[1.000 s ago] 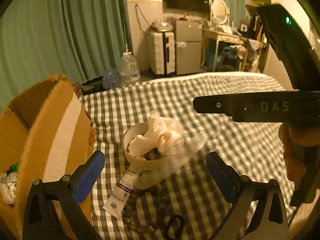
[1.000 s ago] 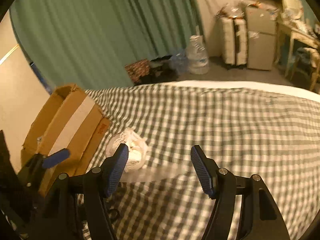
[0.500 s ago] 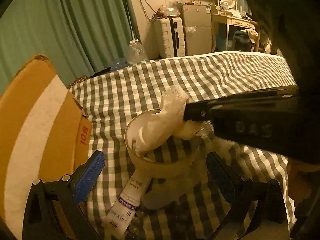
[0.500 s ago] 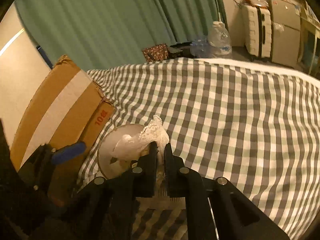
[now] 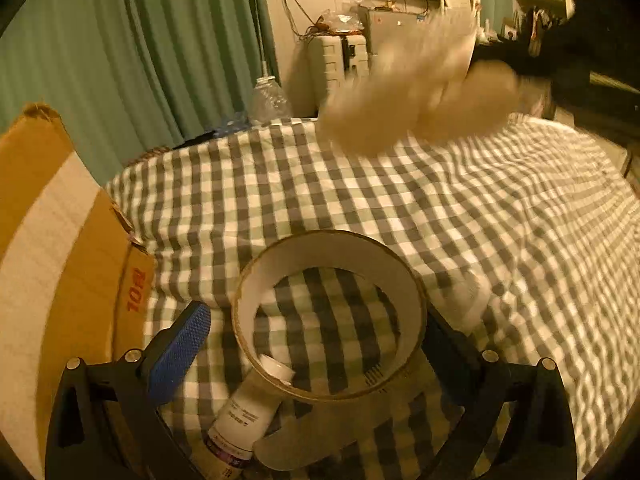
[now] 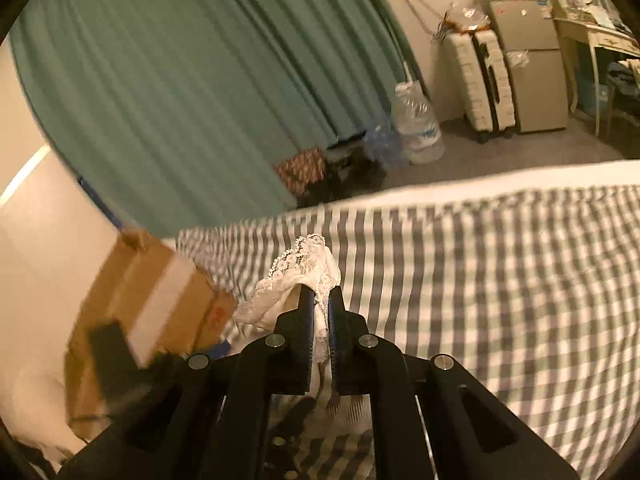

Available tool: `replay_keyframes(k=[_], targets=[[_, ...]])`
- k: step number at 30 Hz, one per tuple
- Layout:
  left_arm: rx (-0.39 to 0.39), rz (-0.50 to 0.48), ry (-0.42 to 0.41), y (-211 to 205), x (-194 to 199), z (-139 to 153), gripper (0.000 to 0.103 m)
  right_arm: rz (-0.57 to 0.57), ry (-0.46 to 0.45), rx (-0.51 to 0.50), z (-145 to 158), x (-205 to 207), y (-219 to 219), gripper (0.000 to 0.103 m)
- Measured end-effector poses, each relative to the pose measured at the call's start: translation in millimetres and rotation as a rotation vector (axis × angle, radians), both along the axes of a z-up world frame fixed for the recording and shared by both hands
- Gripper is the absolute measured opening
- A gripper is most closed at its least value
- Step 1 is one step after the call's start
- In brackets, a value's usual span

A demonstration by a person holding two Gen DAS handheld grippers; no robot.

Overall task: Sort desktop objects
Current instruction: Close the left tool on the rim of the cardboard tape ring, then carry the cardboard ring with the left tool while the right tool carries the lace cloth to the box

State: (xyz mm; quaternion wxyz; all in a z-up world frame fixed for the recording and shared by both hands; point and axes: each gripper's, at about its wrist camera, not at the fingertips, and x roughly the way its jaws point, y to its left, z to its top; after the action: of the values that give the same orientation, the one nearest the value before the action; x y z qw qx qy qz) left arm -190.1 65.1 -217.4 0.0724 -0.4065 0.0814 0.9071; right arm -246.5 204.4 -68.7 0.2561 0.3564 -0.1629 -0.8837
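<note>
My right gripper (image 6: 322, 300) is shut on a white lace cloth (image 6: 298, 266) and holds it above the checked bedspread; the same cloth shows as a blurred pale mass in the left wrist view (image 5: 416, 92), high at the right. My left gripper (image 5: 316, 332) is open around a wide tape roll (image 5: 332, 248) that stands on the bedspread, one finger on each side, apart from it. A white tube (image 5: 244, 416) lies under the roll's near edge.
An open cardboard box (image 5: 52, 248) stands at the left, also in the right wrist view (image 6: 148, 300). The checked bedspread (image 5: 500, 220) stretches right. Beyond the bed are a green curtain, a water jug (image 6: 418, 128), a suitcase and a small fridge.
My right gripper shut on the lace cloth in the tape roll and lifted it out, up and away. My left gripper moved closer, its fingers now on both sides of the emptied roll.
</note>
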Motion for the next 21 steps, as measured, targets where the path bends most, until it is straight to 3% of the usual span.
replay_keyframes(k=[1, 9, 15, 21], targets=[[0.01, -0.013, -0.005, 1, 1, 1, 0.083, -0.013, 0.013, -0.012, 7, 0, 4, 0.006], [-0.024, -0.117, 0.081, 23, 31, 27, 0.084, -0.112, 0.096, -0.075, 62, 17, 37, 0.006], [-0.007, -0.127, 0.158, 32, 59, 68, 0.084, -0.164, 0.151, -0.094, 105, 47, 59, 0.006], [0.023, -0.114, 0.251, 32, 90, 119, 0.084, -0.223, 0.216, -0.046, 132, 86, 69, 0.006]])
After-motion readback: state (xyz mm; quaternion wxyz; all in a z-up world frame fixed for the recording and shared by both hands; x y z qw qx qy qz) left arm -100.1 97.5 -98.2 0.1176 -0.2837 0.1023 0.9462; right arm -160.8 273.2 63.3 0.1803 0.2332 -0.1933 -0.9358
